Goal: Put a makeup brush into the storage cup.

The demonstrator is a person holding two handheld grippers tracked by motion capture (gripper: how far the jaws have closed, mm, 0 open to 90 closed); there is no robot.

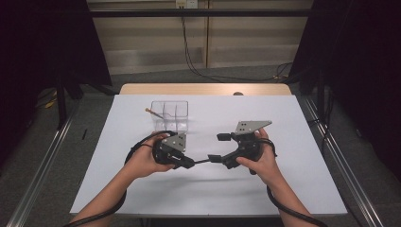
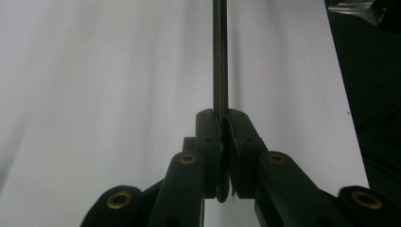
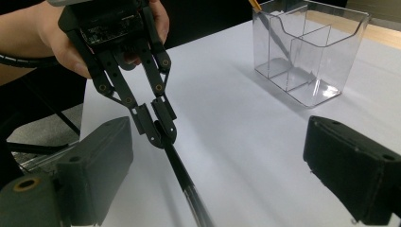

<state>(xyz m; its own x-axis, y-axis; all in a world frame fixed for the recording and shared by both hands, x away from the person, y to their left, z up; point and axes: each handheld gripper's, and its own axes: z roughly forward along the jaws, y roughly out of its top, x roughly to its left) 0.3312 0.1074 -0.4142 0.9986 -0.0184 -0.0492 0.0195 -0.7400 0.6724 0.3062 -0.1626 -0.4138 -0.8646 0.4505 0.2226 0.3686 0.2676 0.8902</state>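
My left gripper (image 1: 189, 163) (image 2: 222, 116) is shut on one end of a thin dark rod (image 1: 201, 161) (image 2: 220, 56), which points away from it just above the white table sheet (image 1: 142, 189). In the right gripper view that left gripper (image 3: 158, 130) is held by a hand at the upper left, and the rod (image 3: 184, 184) runs down towards the camera. My right gripper (image 1: 218, 147) (image 3: 222, 161) stands open, its two wide-set pads either side of the rod's free end without touching it.
A clear plastic organiser (image 1: 170, 116) (image 3: 307, 47) with several compartments stands behind the left hand, and a pencil-like stick (image 1: 150, 111) (image 3: 255, 4) leans out of its left side. A cable trails from each gripper towards the table's front edge.
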